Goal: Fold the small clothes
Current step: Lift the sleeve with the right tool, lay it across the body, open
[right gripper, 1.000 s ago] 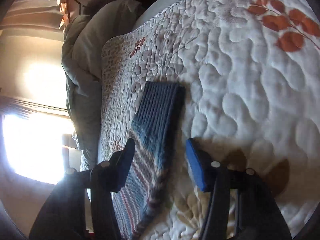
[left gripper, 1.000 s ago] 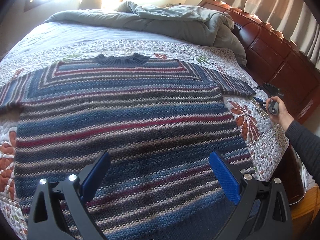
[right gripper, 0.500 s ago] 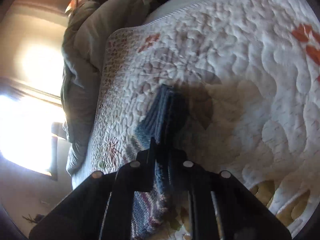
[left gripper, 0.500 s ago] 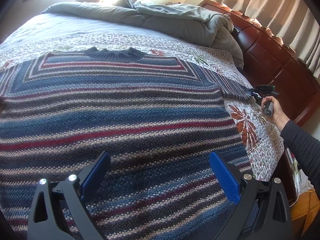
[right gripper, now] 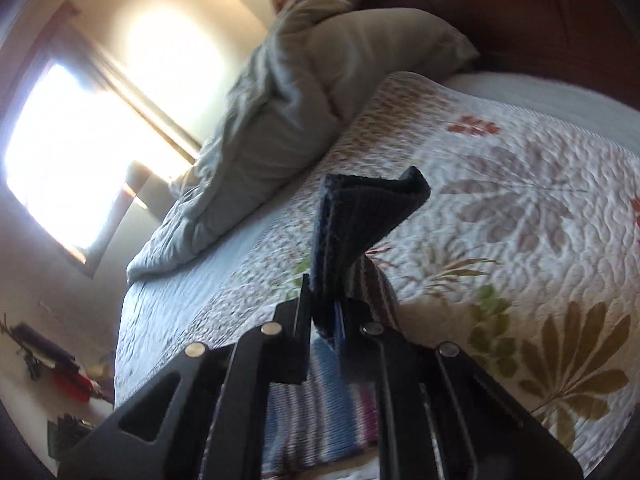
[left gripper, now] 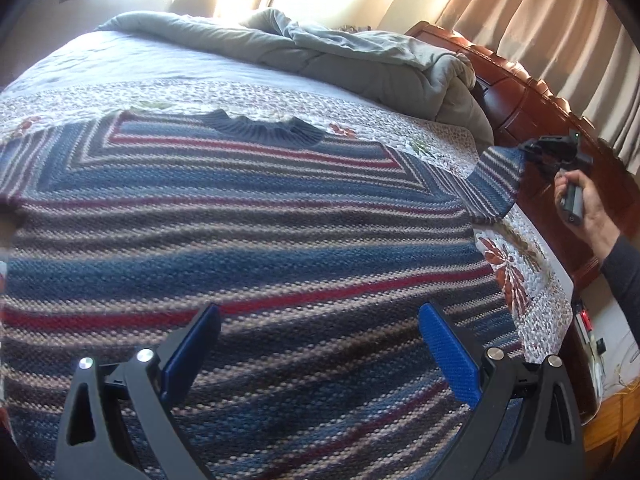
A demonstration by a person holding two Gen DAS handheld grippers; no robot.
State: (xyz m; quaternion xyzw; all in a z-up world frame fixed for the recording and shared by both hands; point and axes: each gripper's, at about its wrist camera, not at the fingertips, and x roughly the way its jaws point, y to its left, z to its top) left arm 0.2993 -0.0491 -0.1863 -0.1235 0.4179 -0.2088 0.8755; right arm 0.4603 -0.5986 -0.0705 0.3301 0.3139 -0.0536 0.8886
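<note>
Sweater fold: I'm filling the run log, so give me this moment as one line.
phase: sleeve fold | right gripper: shut on sleeve cuff, raised above quilt | left gripper: open over sweater

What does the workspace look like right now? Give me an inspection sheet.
Surface: quilted floral bedspread on a bed.
Job's things: striped knit sweater lying flat, collar away from the left camera; its right sleeve cuff lifted off the quilt.
Clutter: bunched grey duvet at the far side.
Grippers: left claw open above the sweater's lower body; right claw shut on the cuff.
Cables: thin wires on the low wooden stand beside the bed.
Surroundings: dark wooden headboard, beige curtains, bright window.
</note>
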